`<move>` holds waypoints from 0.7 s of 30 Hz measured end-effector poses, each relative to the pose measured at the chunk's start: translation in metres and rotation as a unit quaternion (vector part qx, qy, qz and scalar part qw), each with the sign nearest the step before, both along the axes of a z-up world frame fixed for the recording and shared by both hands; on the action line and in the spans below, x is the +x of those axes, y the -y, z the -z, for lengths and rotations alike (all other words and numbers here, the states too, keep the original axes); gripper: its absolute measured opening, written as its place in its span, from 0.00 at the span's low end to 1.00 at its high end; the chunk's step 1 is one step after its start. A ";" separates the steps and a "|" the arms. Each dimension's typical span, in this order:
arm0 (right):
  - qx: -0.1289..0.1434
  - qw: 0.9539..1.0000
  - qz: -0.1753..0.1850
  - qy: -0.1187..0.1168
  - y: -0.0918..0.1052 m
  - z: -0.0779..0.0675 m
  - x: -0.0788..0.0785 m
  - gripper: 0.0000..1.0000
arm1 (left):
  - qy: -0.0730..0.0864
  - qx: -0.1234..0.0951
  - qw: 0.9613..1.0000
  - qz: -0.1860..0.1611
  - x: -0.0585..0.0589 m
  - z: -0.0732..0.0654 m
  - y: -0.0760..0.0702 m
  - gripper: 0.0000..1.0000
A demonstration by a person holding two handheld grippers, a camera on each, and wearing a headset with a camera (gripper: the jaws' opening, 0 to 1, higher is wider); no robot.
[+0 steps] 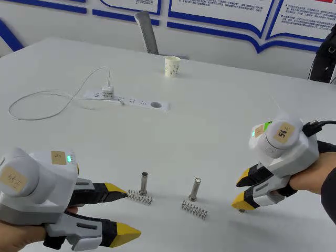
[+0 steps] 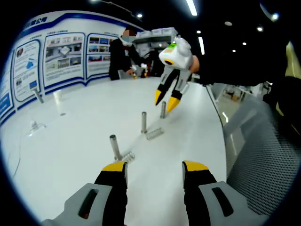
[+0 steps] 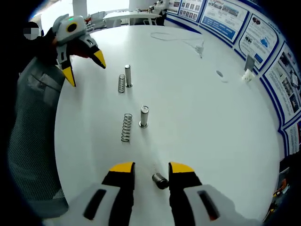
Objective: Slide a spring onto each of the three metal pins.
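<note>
Yellow-tipped left gripper [image 1: 132, 212] and right gripper [image 1: 237, 193] both gape; thin steel coil spring [image 1: 139, 198] at left's one o'clock looks light, squashy: pinch mid-coil.

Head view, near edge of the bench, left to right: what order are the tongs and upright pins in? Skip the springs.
left tongs → first pin → second pin → right tongs
</note>
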State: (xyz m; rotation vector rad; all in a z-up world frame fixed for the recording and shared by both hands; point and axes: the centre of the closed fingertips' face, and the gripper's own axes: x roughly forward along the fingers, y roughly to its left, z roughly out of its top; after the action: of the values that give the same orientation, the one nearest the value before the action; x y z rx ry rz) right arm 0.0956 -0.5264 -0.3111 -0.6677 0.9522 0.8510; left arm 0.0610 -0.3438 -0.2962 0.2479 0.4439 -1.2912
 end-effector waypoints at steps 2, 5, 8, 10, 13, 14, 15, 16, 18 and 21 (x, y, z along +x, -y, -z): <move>0.000 1.000 -0.003 0.001 -0.003 0.000 -0.001 0.29 | 0.000 0.000 1.000 0.001 0.000 0.000 0.000 0.48; 0.001 1.000 -0.009 0.001 -0.009 0.000 -0.002 0.29 | 0.000 0.001 1.000 0.001 -0.001 0.000 0.000 0.47; 0.000 1.000 -0.015 -0.001 -0.014 0.001 -0.004 0.29 | 0.000 0.001 1.000 0.002 -0.001 0.000 0.000 0.47; 0.001 1.000 -0.019 -0.003 -0.017 0.003 -0.006 0.29 | 0.000 0.001 1.000 0.001 -0.001 0.000 0.000 0.47; 0.002 1.000 -0.022 -0.005 -0.021 0.004 -0.007 0.28 | 0.000 0.001 1.000 0.001 -0.001 0.000 0.000 0.47; 0.003 1.000 -0.023 -0.006 -0.022 0.004 -0.007 0.28 | 0.000 0.001 1.000 0.002 -0.001 0.000 0.000 0.47; 0.004 1.000 -0.023 -0.006 -0.024 0.004 -0.007 0.28 | 0.001 0.002 1.000 0.002 -0.001 0.000 0.000 0.47; 0.004 1.000 -0.024 -0.006 -0.025 0.004 -0.008 0.28 | 0.001 0.002 1.000 0.002 -0.001 0.001 0.000 0.47; 0.006 1.000 -0.025 -0.007 -0.028 0.005 -0.008 0.28 | 0.000 0.002 1.000 0.003 -0.001 0.001 0.000 0.47; 0.009 1.000 -0.027 -0.009 -0.033 0.007 -0.009 0.28 | 0.000 0.002 1.000 0.003 -0.001 0.001 0.000 0.47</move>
State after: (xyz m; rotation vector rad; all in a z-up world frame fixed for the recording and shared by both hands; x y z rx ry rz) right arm 0.0862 -0.4935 -0.3178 -0.6741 0.9452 0.9141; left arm 0.0605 -0.3438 -0.2973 0.2531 0.4453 -1.2961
